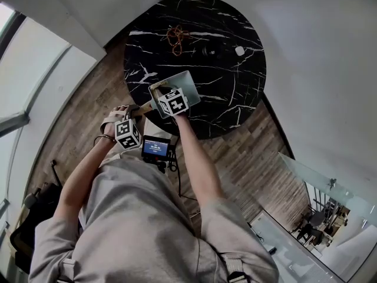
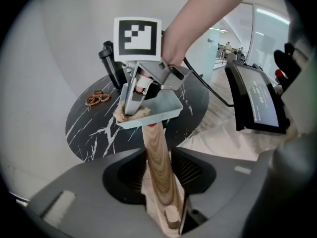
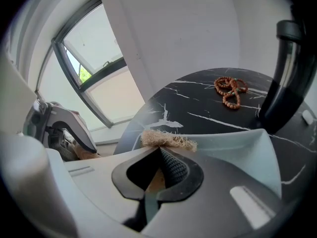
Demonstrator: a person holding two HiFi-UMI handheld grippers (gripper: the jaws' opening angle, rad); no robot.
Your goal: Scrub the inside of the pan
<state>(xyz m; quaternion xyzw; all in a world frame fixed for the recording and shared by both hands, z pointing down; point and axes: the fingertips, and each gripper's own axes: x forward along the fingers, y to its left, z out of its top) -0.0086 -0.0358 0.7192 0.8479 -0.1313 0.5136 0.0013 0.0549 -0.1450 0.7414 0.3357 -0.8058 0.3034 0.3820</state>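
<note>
A pale blue square pan [image 1: 184,86] sits at the near edge of the black marble table [image 1: 235,99]. Its wooden handle [image 2: 159,157] juts toward me and runs between the jaws of my left gripper [image 2: 159,175], which is shut on it. In the head view that left gripper [image 1: 136,114] is just off the table's edge. My right gripper [image 1: 161,91] points down into the pan's near left corner, shut on a tan fibrous scrub pad [image 3: 168,141]. The pad [image 2: 132,114] rests against the pan's rim [image 3: 237,140] there.
A string of brown beads [image 1: 176,38] lies at the far side of the table, with a small white object [image 1: 240,50] to its right. A device with a lit screen [image 1: 156,148] hangs at the person's waist. Wooden floor surrounds the table.
</note>
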